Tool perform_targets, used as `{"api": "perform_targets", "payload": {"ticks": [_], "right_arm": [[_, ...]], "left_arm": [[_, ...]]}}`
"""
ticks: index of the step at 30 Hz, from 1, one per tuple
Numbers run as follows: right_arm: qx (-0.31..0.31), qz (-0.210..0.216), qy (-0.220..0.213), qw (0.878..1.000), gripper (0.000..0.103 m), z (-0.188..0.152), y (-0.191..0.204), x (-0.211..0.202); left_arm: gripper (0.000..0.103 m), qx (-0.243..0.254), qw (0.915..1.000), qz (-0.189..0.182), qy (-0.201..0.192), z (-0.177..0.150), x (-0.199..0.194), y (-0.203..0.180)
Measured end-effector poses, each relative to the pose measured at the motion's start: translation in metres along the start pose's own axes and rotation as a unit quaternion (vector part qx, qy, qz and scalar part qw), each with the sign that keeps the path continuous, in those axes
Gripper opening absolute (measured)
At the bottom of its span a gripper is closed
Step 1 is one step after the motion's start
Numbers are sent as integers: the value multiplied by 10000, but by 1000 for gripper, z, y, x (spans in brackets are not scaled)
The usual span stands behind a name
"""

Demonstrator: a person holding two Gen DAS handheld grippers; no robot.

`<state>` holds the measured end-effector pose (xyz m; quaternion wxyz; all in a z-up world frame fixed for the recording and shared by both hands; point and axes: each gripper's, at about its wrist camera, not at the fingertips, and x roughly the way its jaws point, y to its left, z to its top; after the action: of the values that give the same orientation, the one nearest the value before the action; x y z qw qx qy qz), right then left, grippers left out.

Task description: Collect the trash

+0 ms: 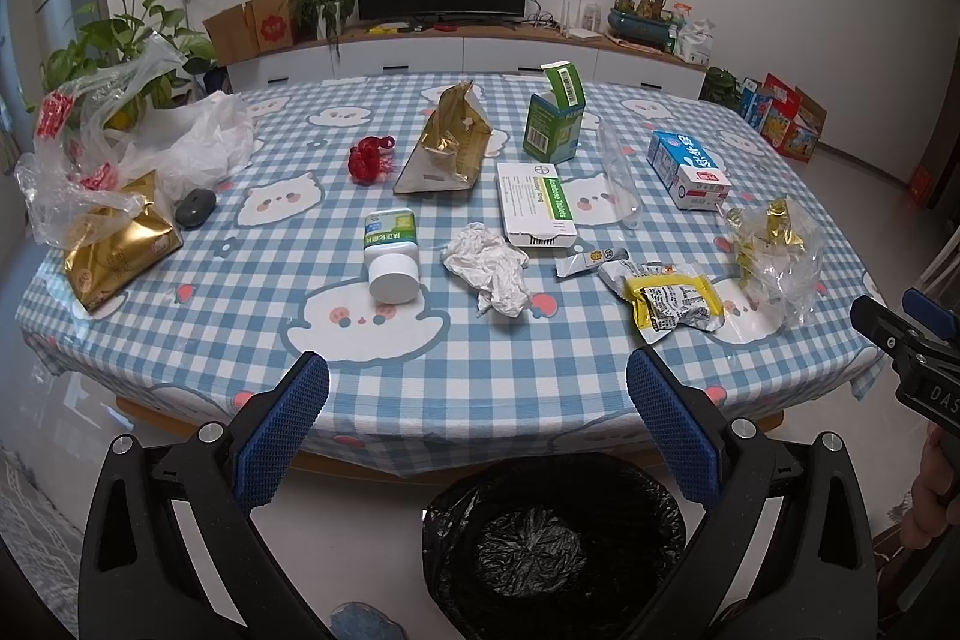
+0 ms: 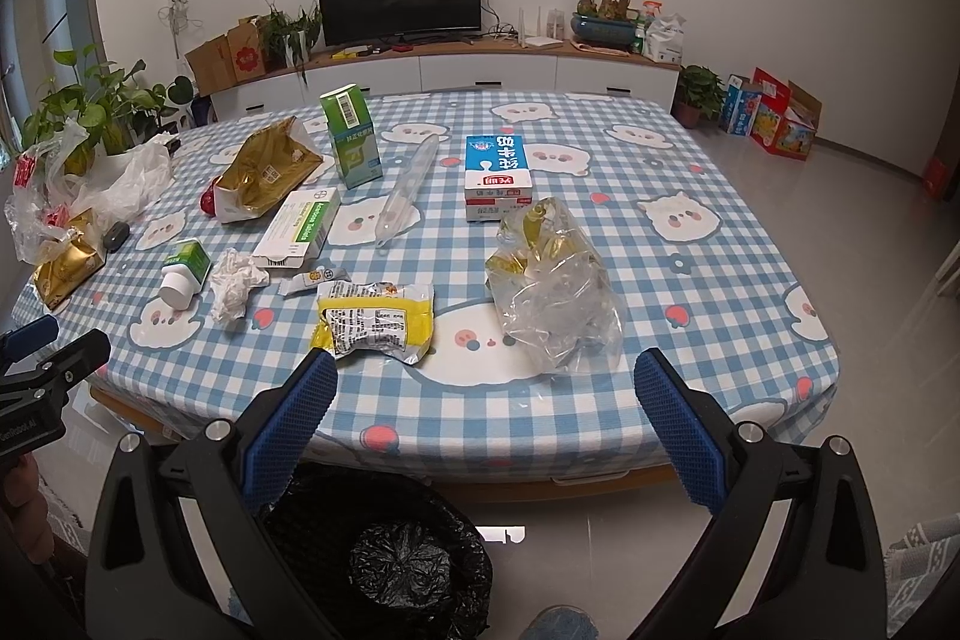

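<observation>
- Down on the floor, nearest of all, a bin lined with a black bag (image 1: 540, 544) is sitting just off the table's near edge, and it appears to be holding nothing yet.
- Above it, the left gripper (image 1: 478, 430) is hanging released, its blue pads wide apart and gripping nothing; the right gripper (image 2: 486, 421) is hovering the same way, spread and bare.
- Along the near edge of the checked tablecloth (image 2: 720, 280), the yellow snack wrapper (image 2: 375, 319) is lying closest to the right gripper, with a crumpled clear bag (image 2: 555, 304) just to its right.
- Nearest the left gripper, a crumpled tissue (image 1: 489, 268) is lying beside a tipped white-capped bottle (image 1: 391, 253) on its left.
- Further in, a white tablet box (image 1: 534, 205), a blue milk carton (image 2: 497, 175) and a clear tube (image 2: 405, 193) are lying flat; a gold foil pouch (image 1: 447, 142) and an open green box (image 1: 555, 115) are standing beyond them.
- At the far left, a second gold pouch (image 1: 117, 250) and loose plastic bags (image 1: 120, 142) are piling up beside a dark oval object (image 1: 195, 208) that may not be trash.
- Judging from this, nothing is collected yet. Starting with the near wrapper and the tissue looks sensible: short reach, short drop.
- Soft pieces want a pinch through the bunched middle, not a thin edge, or they could slip free before they are over the bin.
</observation>
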<state>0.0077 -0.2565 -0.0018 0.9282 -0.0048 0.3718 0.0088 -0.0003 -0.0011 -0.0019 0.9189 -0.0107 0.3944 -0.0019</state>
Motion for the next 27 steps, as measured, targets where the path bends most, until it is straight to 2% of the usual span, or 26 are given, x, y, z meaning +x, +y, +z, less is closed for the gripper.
{"api": "perform_targets", "payload": {"ticks": [17,27], "right_arm": [[-15,9,-3,10000,95,1,-1,1],[-275,136,29,9995,95,5,32,11]], "left_arm": [[97,0,10000,-20,47,0,1,-1],[97,-145,9997,83,184,9,17,20]]}}
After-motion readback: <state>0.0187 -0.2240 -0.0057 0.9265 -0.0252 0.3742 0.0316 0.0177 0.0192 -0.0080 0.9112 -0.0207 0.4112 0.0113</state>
